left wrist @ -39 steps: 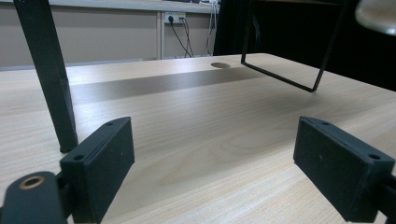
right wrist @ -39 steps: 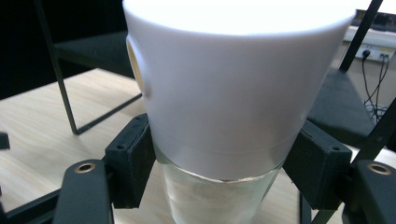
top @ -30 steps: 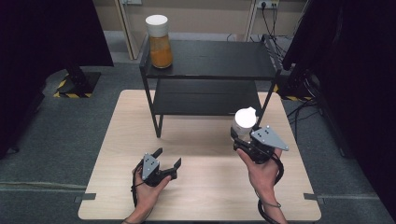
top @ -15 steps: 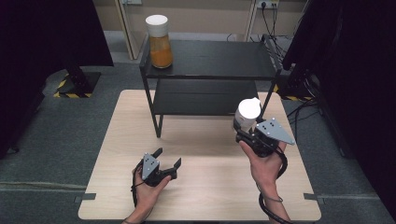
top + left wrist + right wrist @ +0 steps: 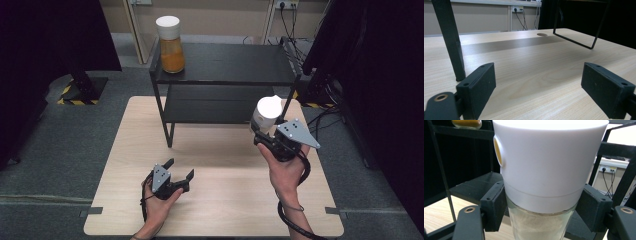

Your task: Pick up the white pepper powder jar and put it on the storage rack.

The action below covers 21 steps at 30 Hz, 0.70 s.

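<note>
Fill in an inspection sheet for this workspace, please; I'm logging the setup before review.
Surface: wooden table, bare in front.
Job's things: white-lidded jar with pale powder, upright in the right gripper; orange-filled jar on the black shelf rack.
Clutter: nothing seen.
Grippers: right shut on the jar below its lid; left gripper open, nothing between its jaws, low over the table.
Cables: one trailing from each gripper.
Surroundings: grey floor, wall sockets, dark curtains.
</note>
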Tool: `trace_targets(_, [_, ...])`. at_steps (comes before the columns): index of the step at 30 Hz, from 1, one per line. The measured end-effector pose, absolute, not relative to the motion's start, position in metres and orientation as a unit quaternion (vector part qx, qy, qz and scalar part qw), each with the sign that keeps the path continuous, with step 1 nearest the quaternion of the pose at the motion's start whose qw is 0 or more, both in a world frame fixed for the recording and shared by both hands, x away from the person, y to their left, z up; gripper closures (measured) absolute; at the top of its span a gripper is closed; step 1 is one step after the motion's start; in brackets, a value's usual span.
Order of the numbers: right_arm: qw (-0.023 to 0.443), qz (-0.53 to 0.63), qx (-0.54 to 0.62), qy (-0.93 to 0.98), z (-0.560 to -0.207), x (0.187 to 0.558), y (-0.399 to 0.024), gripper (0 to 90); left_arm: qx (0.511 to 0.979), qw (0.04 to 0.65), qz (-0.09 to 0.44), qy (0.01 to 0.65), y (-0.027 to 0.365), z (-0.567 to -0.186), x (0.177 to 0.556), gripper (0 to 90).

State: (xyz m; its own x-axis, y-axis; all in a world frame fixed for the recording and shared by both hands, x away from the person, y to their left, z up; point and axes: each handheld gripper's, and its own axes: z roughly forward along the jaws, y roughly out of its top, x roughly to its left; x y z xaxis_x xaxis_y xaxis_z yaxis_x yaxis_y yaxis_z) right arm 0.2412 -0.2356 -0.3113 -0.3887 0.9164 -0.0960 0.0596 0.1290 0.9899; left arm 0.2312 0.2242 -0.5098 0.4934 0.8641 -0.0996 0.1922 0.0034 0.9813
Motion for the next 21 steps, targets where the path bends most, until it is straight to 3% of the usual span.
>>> trace_targets(21, [0.405, 0.549, 0.381, 0.625, -0.284, 0.248, -0.233, 30.7, 0.643, 0.578, 0.289, 0.411, 0.225, -0.510, 0.232, 12.0])
